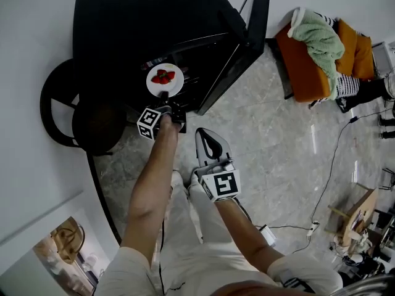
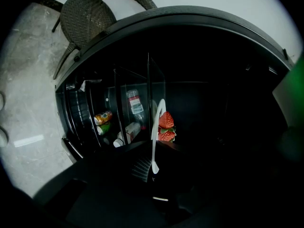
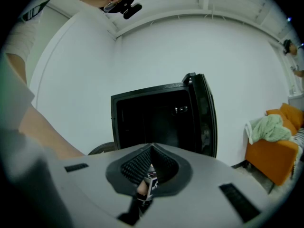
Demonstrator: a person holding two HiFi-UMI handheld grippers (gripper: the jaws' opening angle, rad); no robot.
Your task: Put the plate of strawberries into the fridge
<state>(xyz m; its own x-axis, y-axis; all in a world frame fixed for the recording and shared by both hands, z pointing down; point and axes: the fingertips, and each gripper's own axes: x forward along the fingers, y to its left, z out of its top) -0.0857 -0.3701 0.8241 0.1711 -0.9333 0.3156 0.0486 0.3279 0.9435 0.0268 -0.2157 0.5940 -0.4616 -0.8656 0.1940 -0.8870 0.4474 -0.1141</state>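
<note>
A white plate with a few red strawberries hangs at the mouth of the black fridge, whose door stands open to the right. My left gripper is shut on the plate's near rim. In the left gripper view the plate shows edge-on with the strawberries beside it, and the left gripper clamps its lower edge in front of the dark fridge interior. My right gripper hangs back by my legs, shut and holding nothing; its jaws meet at the tip, facing the fridge.
Cans and a bottle sit on racks inside the fridge. A dark wicker chair stands left of the fridge. An orange sofa with a green blanket is at the right, and cables run across the tiled floor.
</note>
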